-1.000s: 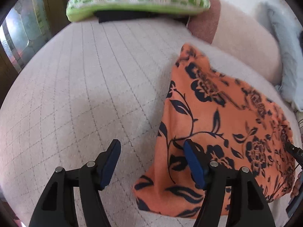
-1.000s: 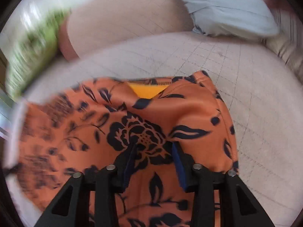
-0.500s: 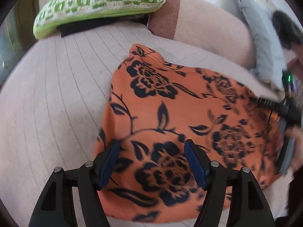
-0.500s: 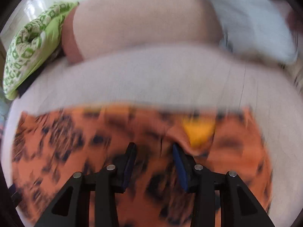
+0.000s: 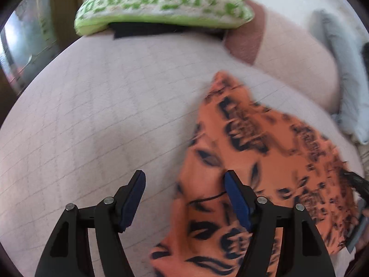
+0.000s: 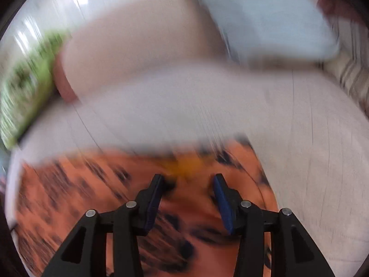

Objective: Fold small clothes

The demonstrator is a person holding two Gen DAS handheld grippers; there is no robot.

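Both of your grippers are empty over the orange floral garment, between folds.

The orange floral garment (image 5: 258, 168) lies flat on the quilted bed (image 5: 103, 120), on the near side of the green checked pillow (image 5: 166, 2) and just short of the pink bolster (image 5: 293, 62). Your left gripper (image 5: 184, 198) is spread wide, straddling the garment's edge farthest from the bolster, pinching nothing. Your right gripper (image 6: 188, 196) hangs spread above the cloth, blurred with motion. My judgement: pick an edge next, lower a gripper onto it, pinch, then carry it across.
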